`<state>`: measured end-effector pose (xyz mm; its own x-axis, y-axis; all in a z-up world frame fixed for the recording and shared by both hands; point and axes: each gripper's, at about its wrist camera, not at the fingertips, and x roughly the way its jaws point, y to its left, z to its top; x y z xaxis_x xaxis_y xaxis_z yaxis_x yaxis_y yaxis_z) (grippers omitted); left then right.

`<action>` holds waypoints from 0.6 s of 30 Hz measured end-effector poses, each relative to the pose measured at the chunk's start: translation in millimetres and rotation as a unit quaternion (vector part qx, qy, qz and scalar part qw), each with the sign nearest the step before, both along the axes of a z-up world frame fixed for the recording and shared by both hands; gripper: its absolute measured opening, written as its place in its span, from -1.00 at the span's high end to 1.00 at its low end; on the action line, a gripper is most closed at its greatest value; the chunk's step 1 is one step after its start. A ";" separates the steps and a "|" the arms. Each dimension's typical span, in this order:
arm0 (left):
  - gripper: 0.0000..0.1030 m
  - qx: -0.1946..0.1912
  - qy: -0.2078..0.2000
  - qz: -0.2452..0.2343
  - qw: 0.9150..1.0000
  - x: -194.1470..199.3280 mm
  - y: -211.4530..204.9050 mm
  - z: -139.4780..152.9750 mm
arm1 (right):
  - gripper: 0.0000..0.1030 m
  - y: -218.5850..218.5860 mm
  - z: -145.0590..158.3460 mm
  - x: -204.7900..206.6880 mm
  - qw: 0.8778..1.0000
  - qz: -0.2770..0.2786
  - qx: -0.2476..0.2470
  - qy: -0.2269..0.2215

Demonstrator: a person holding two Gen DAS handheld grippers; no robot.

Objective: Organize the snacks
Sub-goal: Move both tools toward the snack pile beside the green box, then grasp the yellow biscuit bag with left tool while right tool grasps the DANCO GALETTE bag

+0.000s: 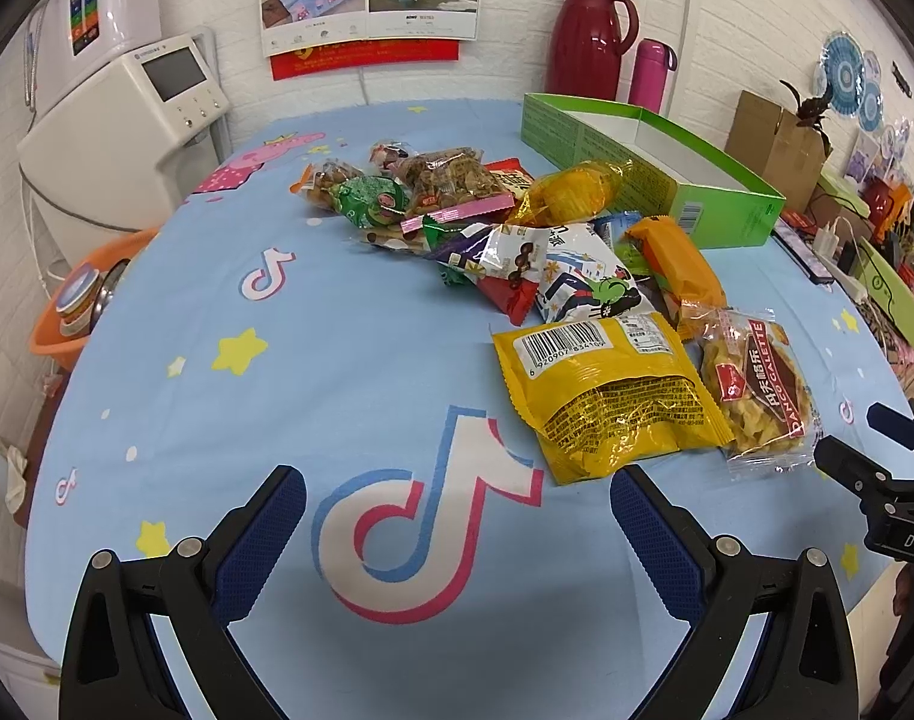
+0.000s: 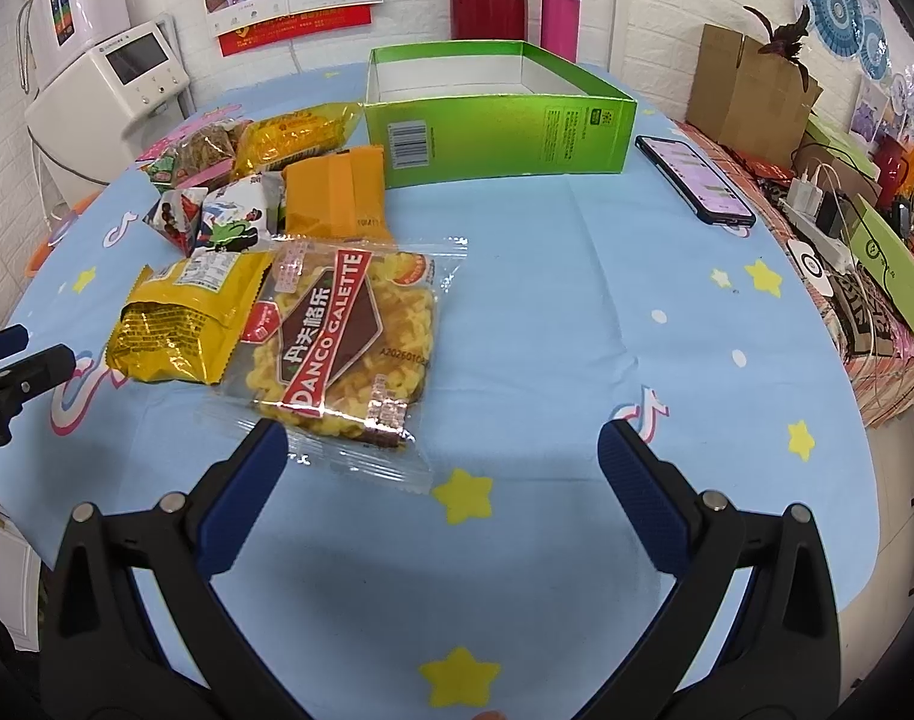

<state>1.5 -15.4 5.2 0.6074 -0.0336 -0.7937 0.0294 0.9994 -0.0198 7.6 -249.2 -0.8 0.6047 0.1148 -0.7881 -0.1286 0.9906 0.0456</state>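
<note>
Only showing in right wrist view: phone lying beside green box. Reading "DANCO GALETTE" on clear packet, touching yellow pouch. Hovering over blue tablecloth: right gripper and left gripper, both spread wide, gripping nothing.

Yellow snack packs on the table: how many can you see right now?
2. The yellow barcode pouch lies nearest the left gripper, beside the Danco Galette pack. The yellow foil bag leans against the green box. Others may be hidden in the pile.
</note>
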 end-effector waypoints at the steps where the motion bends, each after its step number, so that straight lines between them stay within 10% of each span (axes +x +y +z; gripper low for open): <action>1: -1.00 0.000 0.000 0.000 1.000 0.5 0.1 -0.3 | -1.00 0.1 0.0 0.0 1.000 0.000 0.000 0.000; 18: -1.00 -0.013 0.002 -0.024 1.000 16.5 -2.6 -1.5 | -1.00 6.3 -3.3 13.6 0.999 0.024 0.046 -0.014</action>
